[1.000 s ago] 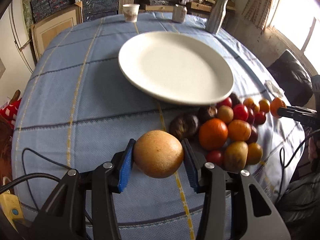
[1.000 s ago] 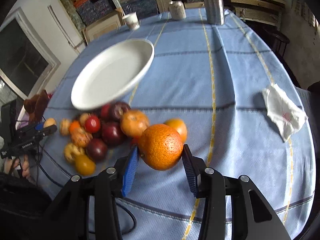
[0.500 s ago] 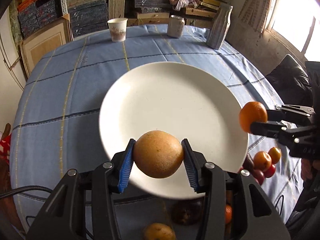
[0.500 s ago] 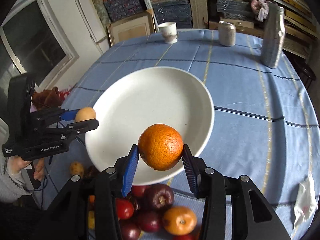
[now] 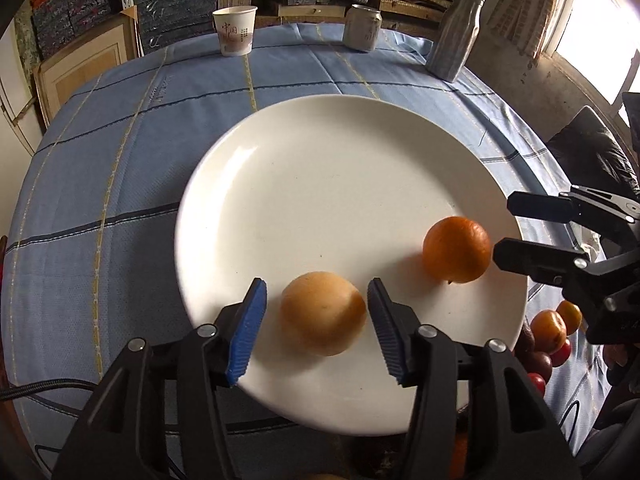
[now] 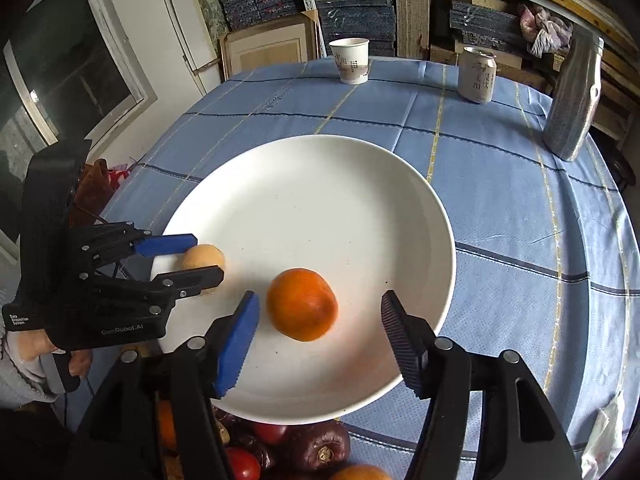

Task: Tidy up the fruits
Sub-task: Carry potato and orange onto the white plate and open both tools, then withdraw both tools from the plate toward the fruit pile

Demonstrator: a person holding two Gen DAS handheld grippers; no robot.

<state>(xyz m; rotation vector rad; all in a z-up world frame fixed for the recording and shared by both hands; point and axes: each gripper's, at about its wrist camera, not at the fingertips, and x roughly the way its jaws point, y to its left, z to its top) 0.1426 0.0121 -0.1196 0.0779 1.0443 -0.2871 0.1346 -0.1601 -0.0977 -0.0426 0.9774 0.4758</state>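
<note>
Two fruits on the plate: a tan round fruit (image 5: pixel 323 312) and an orange (image 6: pixel 302 304) both lie on the white plate (image 5: pixel 340 160), near its front edge.
Tan fruit: sits between the blue pads of the left gripper (image 5: pixel 318 326), with a gap on each side.
Orange: sits between the pads of the right gripper (image 6: pixel 320 332), closer to the left pad, touched by neither.
Left gripper: jaws opening, nothing pressed between them.
Right gripper: jaws opening, wider than the orange.
Remaining fruit: a pile of red, dark and orange fruits (image 6: pixel 304 448) lies on the cloth just beside the plate's near rim.
Table: round, covered by a blue checked tablecloth (image 6: pixel 500 200).
Far edge: a paper cup (image 5: pixel 235 31), a can (image 5: pixel 363 27) and a tall grey bottle (image 6: pixel 572 96) stand upright, well apart from the plate.
Person: a hand (image 6: pixel 36 350) grips the left gripper's handle.
</note>
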